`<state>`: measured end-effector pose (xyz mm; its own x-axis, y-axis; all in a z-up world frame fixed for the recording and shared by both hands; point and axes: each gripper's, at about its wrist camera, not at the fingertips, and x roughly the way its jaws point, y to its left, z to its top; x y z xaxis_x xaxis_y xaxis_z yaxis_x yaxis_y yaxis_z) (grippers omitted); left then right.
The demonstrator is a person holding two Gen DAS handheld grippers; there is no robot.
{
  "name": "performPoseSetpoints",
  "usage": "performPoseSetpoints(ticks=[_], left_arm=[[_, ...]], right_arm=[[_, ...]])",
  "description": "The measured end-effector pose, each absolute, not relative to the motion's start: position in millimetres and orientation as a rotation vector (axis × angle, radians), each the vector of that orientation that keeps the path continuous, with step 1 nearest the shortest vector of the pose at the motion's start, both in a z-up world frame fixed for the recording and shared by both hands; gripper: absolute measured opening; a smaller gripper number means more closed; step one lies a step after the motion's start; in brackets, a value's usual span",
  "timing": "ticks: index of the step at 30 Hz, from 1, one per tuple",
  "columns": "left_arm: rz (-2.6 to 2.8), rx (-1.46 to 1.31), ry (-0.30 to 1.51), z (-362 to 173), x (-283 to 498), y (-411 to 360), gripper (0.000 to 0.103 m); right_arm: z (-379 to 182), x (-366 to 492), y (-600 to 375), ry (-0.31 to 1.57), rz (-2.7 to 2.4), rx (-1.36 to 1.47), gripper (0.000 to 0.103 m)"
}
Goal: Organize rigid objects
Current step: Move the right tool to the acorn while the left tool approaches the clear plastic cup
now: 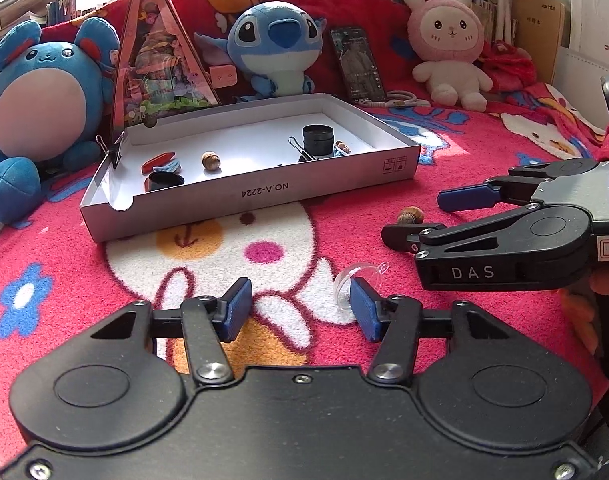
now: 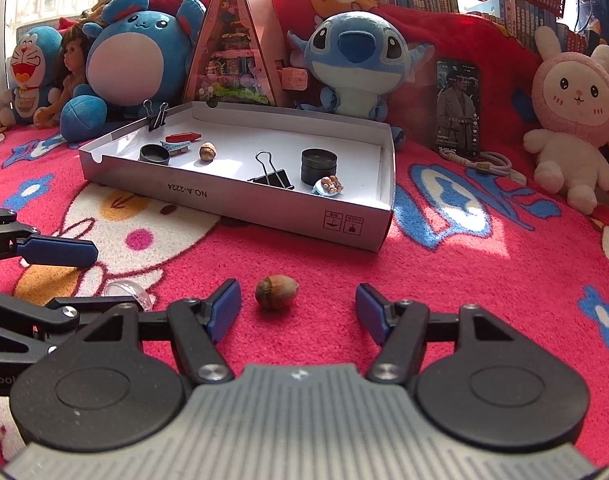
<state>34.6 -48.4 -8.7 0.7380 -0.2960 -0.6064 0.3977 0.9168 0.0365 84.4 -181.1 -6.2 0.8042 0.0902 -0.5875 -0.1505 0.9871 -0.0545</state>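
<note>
Acorn (image 2: 276,291) on blanket (image 2: 464,280), before box (image 2: 240,200).

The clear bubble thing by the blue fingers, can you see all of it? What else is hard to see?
- clear dome: left wrist view, the left gripper's finger covers part; right wrist view, an arm link covers its base.
- blue dish in the box: contents too small.
- phone: screen text too small.
</note>
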Motion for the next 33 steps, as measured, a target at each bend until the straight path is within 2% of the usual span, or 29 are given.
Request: performPoseSetpoints(ticks=[4,6,12,17,22,32,33], left_arm=[[-0.383,0.165,0.624,-7.5,31.4,-49.6,0.037],[-0.371,0.155,0.615,-6.6,30.7,-48.9,0.027],[-0.36,0.127,0.617,-4.5,32.1,-43.2,0.021],[-0.365,0.137,0.611,-4.9,28.9,-43.5,0.019],[-0.379,0.137,0.613,-4.8,27.2,-44.6,0.019],[-0.388,0.13,0.604,-0.8,23.4,-44.2,0.021],[-0.392,0.134,0.598,0.5,21.5,-44.3,0.025]], right_arm=[[-5.9,84.2,-181.5,0.625,0.132,-0.099,0.076],[-5.8,84.1,-181.3,0.625,0.135,-0.1,0.076],[-6.0,83.0,-178.6,0.623,0.153,-0.107,0.076],[-5.8,82.4,-177.5,0.623,0.163,-0.107,0.075],[-5.8,82.0,-176.9,0.623,0.171,-0.105,0.07],[-5.7,79.2,-177.4,0.621,0.195,-0.073,0.05],[-5.5,79.2,-178.5,0.621,0.193,-0.064,0.047]])
